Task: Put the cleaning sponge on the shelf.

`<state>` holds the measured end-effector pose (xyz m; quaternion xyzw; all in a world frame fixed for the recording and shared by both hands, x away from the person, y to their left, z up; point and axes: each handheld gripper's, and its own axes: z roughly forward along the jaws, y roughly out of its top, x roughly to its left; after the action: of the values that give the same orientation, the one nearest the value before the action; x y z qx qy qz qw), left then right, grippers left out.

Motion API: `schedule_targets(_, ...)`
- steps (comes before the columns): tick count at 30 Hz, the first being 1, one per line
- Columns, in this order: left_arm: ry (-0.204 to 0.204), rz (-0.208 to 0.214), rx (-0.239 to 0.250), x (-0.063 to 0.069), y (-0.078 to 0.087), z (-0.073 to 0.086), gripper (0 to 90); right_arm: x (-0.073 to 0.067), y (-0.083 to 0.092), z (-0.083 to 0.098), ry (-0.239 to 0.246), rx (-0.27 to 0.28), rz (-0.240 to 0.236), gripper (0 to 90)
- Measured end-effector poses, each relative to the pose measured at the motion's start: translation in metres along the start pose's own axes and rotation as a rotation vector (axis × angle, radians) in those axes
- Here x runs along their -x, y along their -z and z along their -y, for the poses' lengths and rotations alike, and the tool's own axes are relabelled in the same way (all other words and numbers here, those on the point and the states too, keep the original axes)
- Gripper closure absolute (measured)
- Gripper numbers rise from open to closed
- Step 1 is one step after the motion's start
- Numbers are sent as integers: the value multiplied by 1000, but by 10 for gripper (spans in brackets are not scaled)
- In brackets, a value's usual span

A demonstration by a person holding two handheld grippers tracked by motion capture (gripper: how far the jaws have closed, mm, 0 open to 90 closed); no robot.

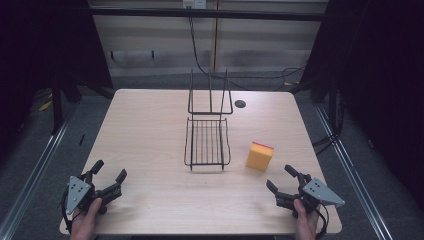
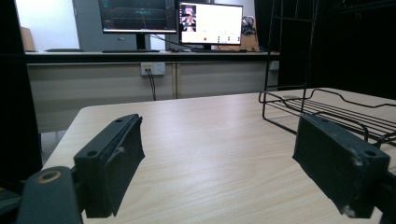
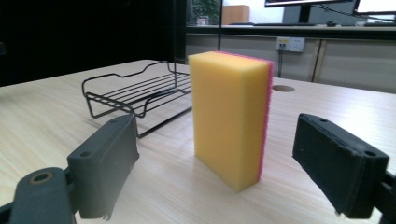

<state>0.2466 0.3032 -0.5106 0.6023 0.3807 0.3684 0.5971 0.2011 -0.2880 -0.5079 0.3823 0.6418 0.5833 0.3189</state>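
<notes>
High view: the left gripper (image 1: 107, 175) and right gripper (image 1: 281, 179) are resting near the table's (image 1: 150, 125) front edge, jaws spread wide, holding nothing. The yellow sponge (image 1: 259, 156) is standing upright ahead of the right gripper, beside the black wire rack (image 1: 207, 142). It looks soft and blocky with a pink backing, so I'd be squeezing its broad faces gently.

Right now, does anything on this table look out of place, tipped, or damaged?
Only one small oddity: the yellow sponge with a pink scouring layer stands upright on a narrow edge instead of lying flat, right of the black wire rack. The rack sits square, and both grippers rest open, left and right.
</notes>
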Motion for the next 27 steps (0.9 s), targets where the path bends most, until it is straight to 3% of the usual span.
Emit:
schedule_targets(4, 0, 0, 0, 0, 0, 0, 156, 1, 0, -1, 8, -44, -5, 133)
schedule_targets(12, 2, -1, 2, 0, 0, 0, 155, 2, 0, -2, 2, -79, -19, 131)
schedule_targets(15, 2, 0, 2, 0, 0, 0, 156, 1, -1, -3, 5, -129, -30, 134)
schedule_targets(27, 2, 0, 2, 0, 0, 0, 156, 3, -1, -6, -34, -158, -85, 159)
